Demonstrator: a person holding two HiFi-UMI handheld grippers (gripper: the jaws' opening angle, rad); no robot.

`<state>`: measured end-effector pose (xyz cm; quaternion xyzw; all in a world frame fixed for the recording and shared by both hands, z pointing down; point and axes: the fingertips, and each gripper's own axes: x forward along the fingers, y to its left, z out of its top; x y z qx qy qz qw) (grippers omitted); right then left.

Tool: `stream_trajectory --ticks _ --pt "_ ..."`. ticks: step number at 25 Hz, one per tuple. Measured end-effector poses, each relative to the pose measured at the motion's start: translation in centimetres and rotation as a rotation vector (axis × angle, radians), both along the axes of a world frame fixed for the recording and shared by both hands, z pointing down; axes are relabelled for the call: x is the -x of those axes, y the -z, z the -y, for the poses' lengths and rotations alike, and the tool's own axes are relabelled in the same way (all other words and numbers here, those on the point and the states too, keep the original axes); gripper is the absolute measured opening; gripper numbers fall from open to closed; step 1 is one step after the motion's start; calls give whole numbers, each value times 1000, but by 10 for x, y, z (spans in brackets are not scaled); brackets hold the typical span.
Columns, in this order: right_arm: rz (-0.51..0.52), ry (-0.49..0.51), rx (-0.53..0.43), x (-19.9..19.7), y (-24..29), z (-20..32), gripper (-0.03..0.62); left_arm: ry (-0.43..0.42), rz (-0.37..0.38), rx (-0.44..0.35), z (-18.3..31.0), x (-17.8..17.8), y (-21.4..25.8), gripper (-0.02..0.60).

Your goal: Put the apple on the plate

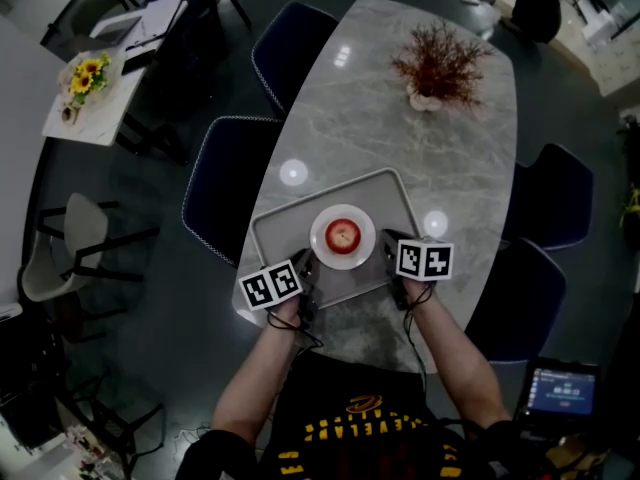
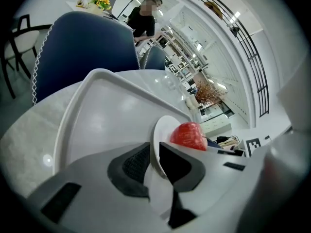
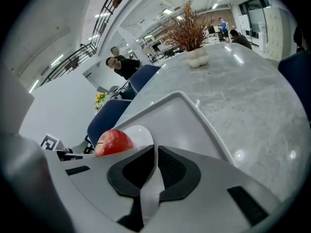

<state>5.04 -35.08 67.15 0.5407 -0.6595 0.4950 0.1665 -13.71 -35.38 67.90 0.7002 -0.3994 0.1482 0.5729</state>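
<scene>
Setting: an open-plan room with a dark floor; an oval, grey-veined marble bench (image 1: 420, 158) runs down the middle of the head view.

Apple and plate: the round red apple (image 1: 343, 234) lies at the centre of a small round white plate (image 1: 343, 261). The plate stands on a rectangular pale grey tray with rounded corners (image 1: 300, 203), near the tray's nearer long side. The tray lies on the end of the bench closest to the person.

Grippers: the left gripper (image 1: 305, 268) meets the plate's left edge and the right gripper (image 1: 388, 248) its right edge, so that the plate sits between the two. In the left gripper view the dark ribbed jaws are clenched on the thin white rim, with the apple (image 2: 188, 136) just beyond them. In the right gripper view the jaws likewise pinch the rim, and the apple (image 3: 112, 142) shows just left of them. Each gripper carries a white cube with black square markers, and a bare hand (image 1: 285, 313) holds each from behind.

Surroundings: a bunch of reddish-brown dried twigs in a pale vase (image 1: 437, 68) stands on the far half of the bench, well apart from the tray. Dark blue upholstered chairs (image 1: 225, 193) stand along both long sides of the bench. At the upper left of the head view, a small white side table bears yellow sunflowers (image 1: 88, 73).
</scene>
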Motion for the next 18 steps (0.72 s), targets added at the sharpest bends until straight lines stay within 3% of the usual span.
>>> stream_trajectory --ticks 4,8,11,13,18 --pt "-37 6 -61 -4 15 -4 28 -44 85 -89 2 6 11 48" --pt "-73 26 -134 -2 34 -11 28 -119 152 -227 3 4 34 48" --pt "-81 34 -211 4 57 -19 26 -184 147 -337 0 -5 59 46" --pt "-76 52 -258 9 71 -25 26 -224 130 -406 -4 -13 78 2" --pt "-32 85 -308 14 89 -54 6 -350 90 -555 -35 -44 119 2"
